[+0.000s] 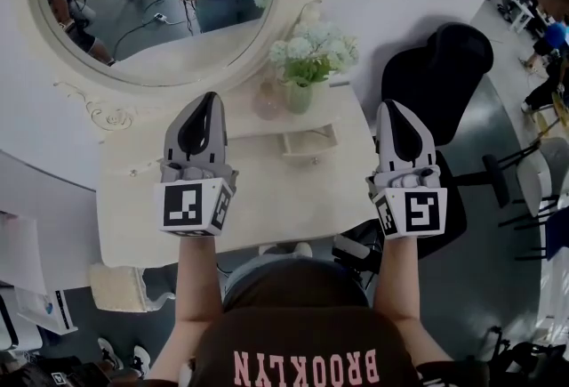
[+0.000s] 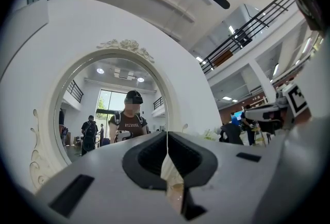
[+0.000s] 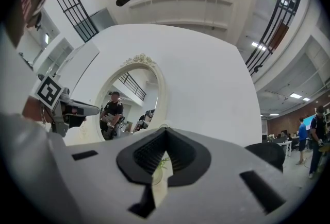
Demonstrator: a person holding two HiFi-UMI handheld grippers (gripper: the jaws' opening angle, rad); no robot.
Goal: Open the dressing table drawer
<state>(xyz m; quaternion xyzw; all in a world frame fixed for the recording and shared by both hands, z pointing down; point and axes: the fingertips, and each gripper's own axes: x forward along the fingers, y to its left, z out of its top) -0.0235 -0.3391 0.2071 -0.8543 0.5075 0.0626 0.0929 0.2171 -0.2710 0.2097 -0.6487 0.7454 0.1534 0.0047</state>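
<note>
The cream dressing table (image 1: 133, 225) stands below me, its oval mirror (image 1: 151, 3) at the back. A small drawer (image 1: 309, 143) with a round knob sits on the tabletop near the vase; it looks pulled out slightly. Over the table's left half my left gripper (image 1: 212, 98) hovers, shut and holding nothing. My right gripper (image 1: 388, 106) hangs off the table's right edge, to the right of the drawer, shut and empty too. In the left gripper view the left gripper (image 2: 167, 136) points at the mirror (image 2: 111, 109). In the right gripper view the right gripper's (image 3: 165, 131) jaws meet in a thin seam.
A vase of white and green flowers (image 1: 309, 58) and a pinkish glass bottle (image 1: 267, 100) stand behind the drawer. A black office chair (image 1: 440, 74) is right of the table, close to my right gripper. A cream stool (image 1: 120, 287) sits at the lower left.
</note>
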